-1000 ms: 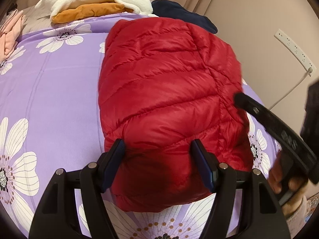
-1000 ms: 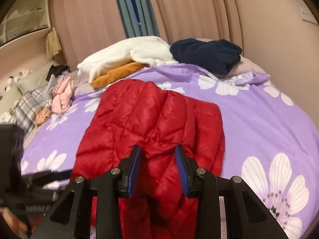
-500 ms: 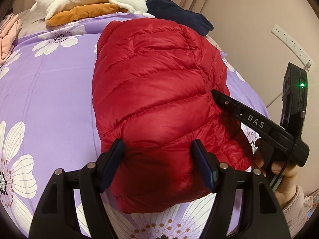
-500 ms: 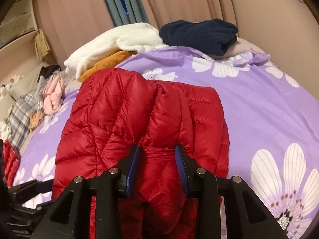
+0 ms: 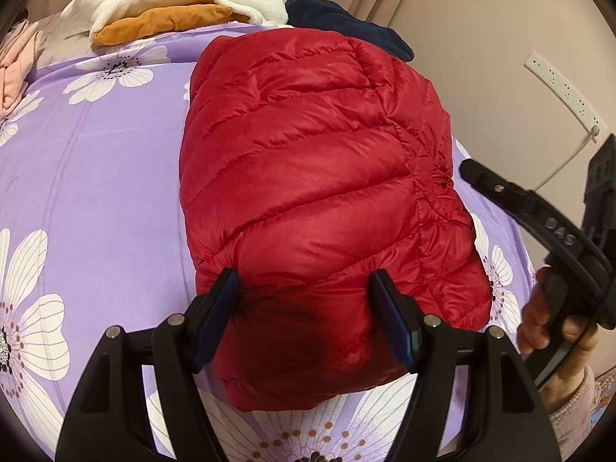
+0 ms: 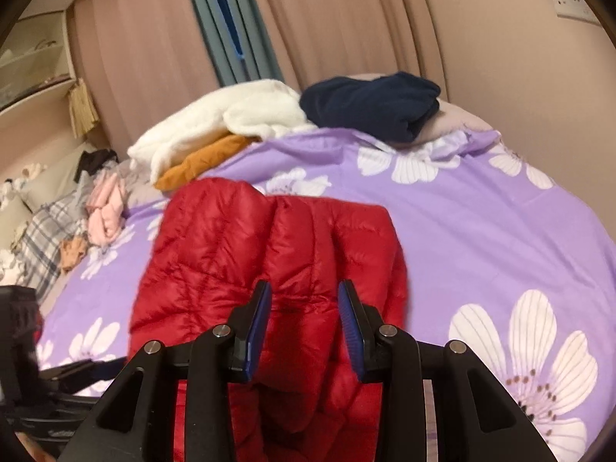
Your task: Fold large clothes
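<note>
Red puffer jacket, folded into a thick bundle, is laid on the purple flowered bedspread, its near end bracketed by the widely parted left gripper, while the right gripper is held narrower above its other edge, nothing clasped.

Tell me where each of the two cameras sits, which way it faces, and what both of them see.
Left wrist: on the left gripper, angled down at the red puffer jacket on the purple floral bedspread; its fingers straddle the near hem, and the right gripper and hand show at right.
Right wrist: on the right gripper, facing across the bed to the curtains; its fingers frame the jacket.
Shared: jacket, bedspread, white fleece, orange garment, navy garment.
</note>
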Action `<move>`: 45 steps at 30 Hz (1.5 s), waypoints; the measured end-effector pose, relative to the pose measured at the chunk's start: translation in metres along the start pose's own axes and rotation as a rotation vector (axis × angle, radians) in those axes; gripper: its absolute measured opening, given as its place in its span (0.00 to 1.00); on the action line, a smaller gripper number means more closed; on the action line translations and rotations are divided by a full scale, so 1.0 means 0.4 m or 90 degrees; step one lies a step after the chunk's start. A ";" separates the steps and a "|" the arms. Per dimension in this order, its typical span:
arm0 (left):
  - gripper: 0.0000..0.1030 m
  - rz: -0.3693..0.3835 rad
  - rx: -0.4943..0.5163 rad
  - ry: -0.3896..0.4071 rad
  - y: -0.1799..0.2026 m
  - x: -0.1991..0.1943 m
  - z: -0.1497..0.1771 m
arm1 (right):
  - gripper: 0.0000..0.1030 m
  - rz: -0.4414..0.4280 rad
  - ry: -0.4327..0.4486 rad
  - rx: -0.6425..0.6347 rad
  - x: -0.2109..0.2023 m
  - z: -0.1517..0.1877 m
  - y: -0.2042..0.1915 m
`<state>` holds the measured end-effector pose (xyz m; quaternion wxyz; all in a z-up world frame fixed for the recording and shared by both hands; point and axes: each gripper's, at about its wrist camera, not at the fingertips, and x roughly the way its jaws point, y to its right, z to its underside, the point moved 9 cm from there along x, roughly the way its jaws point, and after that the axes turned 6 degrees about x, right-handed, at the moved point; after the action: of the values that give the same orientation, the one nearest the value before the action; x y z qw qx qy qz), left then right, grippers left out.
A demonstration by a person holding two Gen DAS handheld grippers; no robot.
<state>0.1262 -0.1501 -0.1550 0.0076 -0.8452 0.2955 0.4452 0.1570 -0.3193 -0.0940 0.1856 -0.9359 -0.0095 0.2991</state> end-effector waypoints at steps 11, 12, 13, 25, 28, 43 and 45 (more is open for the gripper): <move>0.68 -0.004 0.007 -0.001 0.002 0.001 0.004 | 0.34 -0.010 -0.065 -0.009 0.113 0.028 -0.030; 0.68 -0.004 0.008 -0.001 0.003 0.001 0.004 | 0.34 -0.011 -0.075 0.000 0.128 0.033 -0.025; 0.68 -0.005 0.011 -0.001 0.004 0.001 0.004 | 0.34 -0.010 -0.082 0.005 0.139 0.037 -0.022; 0.73 -0.026 0.034 -0.012 0.012 0.013 0.003 | 0.34 -0.022 -0.094 0.027 0.110 0.050 -0.015; 0.73 -0.025 0.030 -0.015 0.009 0.013 0.004 | 0.34 -0.023 -0.063 -0.009 0.048 0.054 -0.029; 0.73 -0.035 0.033 -0.022 0.010 0.022 0.009 | 0.34 -0.017 -0.118 -0.090 0.043 0.198 -0.059; 0.73 -0.039 0.038 -0.024 0.009 0.025 0.011 | 0.34 -0.013 -0.119 -0.088 0.053 0.202 -0.057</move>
<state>0.1252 -0.1568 -0.1643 0.0520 -0.8449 0.2822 0.4513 0.1311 -0.2676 -0.1584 0.1221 -0.9144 -0.0568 0.3818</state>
